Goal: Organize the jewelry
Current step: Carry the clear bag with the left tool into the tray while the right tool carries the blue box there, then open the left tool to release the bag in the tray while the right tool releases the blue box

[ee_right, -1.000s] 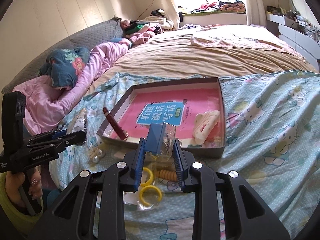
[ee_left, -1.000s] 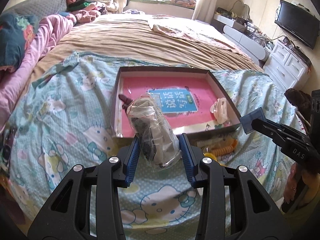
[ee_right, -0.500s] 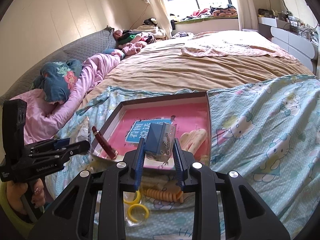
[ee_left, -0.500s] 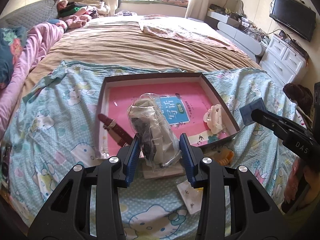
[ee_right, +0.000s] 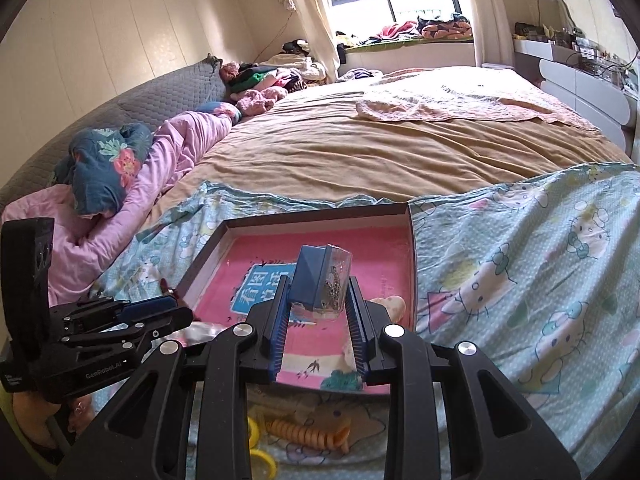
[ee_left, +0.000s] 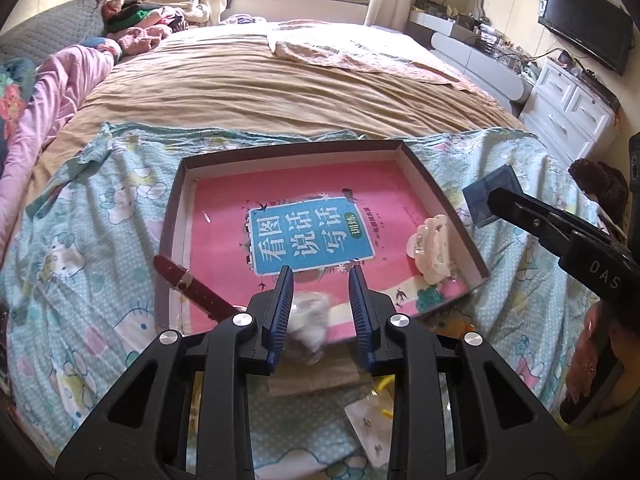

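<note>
In tray: we saw a clip [ee_left: 432,249] at 3 o'clock, a strap [ee_left: 192,285] over the 8 o'clock rim of the tray [ee_left: 436,184], a blurred bag [ee_left: 310,320] at 6.
Left tool [ee_left: 320,296]: wide, gripping nothing.
Right tool [ee_right: 320,312]: clamped on a blue box [ee_right: 320,280] above the tray.
Left to do: coil [ee_right: 308,434] and rings [ee_right: 260,456] lay on the bed.
Views: only the right showed coil and rings; only the left, the bag.

book [ee_left: 310,236]: 看图说话写话 | right gripper [ee_left: 600,276]: DAS | left gripper [ee_right: 100,366]: GenRobot.AI
</note>
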Tool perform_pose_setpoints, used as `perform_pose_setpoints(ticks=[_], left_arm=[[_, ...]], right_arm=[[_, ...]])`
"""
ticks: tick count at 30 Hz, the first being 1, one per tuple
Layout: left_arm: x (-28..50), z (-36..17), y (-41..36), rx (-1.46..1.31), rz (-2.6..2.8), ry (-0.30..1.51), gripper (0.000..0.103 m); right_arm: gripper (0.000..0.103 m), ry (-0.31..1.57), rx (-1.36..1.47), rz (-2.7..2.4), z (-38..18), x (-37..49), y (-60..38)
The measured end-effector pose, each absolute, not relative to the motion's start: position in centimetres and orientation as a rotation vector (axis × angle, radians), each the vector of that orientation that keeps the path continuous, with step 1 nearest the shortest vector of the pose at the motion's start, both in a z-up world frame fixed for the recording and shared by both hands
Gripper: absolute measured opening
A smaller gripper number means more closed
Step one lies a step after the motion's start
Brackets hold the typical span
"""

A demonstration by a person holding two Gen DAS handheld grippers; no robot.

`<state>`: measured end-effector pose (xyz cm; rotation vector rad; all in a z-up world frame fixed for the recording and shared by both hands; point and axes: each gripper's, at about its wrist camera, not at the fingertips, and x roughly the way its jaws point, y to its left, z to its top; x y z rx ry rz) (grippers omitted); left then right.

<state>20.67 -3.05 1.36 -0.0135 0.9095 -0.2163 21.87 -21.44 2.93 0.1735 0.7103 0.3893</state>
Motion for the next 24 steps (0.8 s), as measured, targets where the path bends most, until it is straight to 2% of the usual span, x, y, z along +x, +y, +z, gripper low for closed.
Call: perform_pose_setpoints(ticks=[12,24], left_arm=[[22.9,-2.6,-0.8,-0.029,-0.144,0.999,0.019],[24.0,-3.7,1.2,-0.042,-0.116,0.999,0.027]], right_arm=[[0.026,0.843,0.150,0.411,-1.4,25.0,-19.2],[0.029,0.927,0.118,0.434,-4.3,26.8,-16.4]])
